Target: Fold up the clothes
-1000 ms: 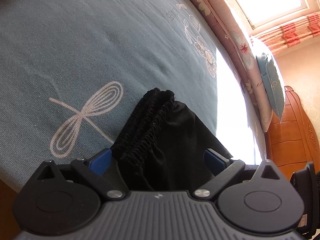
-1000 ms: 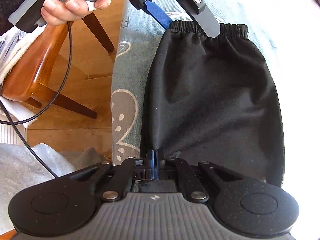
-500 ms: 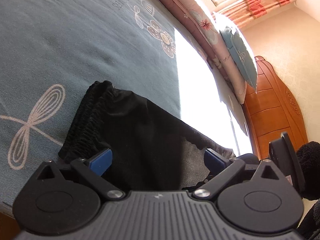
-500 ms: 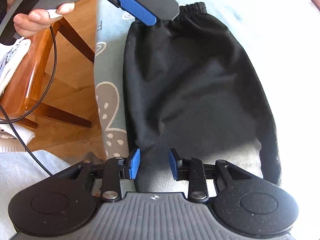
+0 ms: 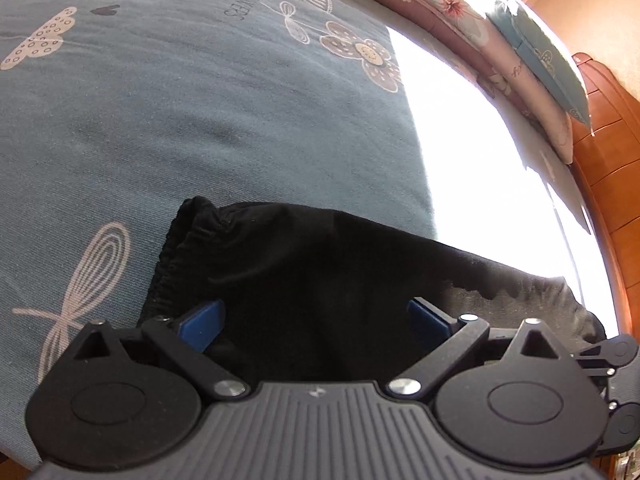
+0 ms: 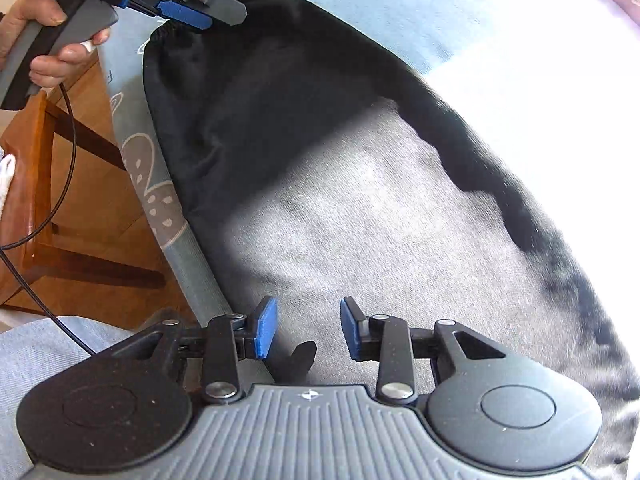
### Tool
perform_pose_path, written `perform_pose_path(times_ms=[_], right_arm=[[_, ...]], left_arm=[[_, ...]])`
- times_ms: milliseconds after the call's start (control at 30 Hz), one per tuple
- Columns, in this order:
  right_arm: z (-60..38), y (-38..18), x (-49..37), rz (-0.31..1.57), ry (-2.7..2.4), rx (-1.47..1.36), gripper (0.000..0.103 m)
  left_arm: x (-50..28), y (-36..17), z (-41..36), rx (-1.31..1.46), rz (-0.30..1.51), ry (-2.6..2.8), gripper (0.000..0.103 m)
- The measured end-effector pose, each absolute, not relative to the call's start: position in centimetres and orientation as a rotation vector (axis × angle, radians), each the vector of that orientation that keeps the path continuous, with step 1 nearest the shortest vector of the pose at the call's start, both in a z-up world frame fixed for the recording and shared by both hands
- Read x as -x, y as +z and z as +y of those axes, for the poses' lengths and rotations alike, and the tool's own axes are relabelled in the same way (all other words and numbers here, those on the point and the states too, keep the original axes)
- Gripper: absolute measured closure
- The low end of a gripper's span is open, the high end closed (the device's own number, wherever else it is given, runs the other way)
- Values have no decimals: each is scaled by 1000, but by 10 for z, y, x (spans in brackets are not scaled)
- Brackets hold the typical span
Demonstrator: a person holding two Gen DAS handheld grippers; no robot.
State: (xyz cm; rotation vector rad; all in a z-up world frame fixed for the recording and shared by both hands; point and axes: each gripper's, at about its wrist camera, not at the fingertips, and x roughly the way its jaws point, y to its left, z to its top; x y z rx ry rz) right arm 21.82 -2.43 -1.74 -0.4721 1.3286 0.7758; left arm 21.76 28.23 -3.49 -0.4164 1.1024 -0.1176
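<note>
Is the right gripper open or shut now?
Open: the right gripper shows a clear gap between its blue pads, over the black garment, nothing pinched.

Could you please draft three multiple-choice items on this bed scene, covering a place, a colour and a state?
1. Where does the black elastic-waist garment lie?
A. on the wooden floor
B. on the blue-grey patterned bedsheet
C. on a chair

2. What colour are the claw pads?
A. blue
B. red
C. yellow

3. How is the right claw?
A. shut on the garment
B. out of view
C. open

Answers: 1 B, the sheet shows around the garment; 2 A, the pads show blue in both views; 3 C, a clear gap separates its pads.
</note>
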Motion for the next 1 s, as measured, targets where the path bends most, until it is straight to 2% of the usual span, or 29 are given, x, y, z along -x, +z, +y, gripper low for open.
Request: perform_pose_path(times_ms=[200,467,533,600,633,867,1000], right_arm=[[-121,-8,-205,1360,535,361,63],[-325,4,-162,1328,-135,72,63],[-376,7,-152,1303,-301,-1,62],[-419,6,-141,1265,-414,-105,49],[-434,3,-135,1240,-434,-178,49],[-541,-18,-96,1031,-557,-681,50],[-550,-28,-92,994,-552,-741,52]], left_arm=[[-216,-17,254,345,1106,-44,6],[-221,-28,213,161,1200,183,6],[-223,-31,203,112,1216,220,6],[-224,-32,193,74,1223,249,6],[-224,-32,189,63,1224,261,6],[-233,-32,166,46,1256,335,5],[-243,-34,154,14,1289,353,5]])
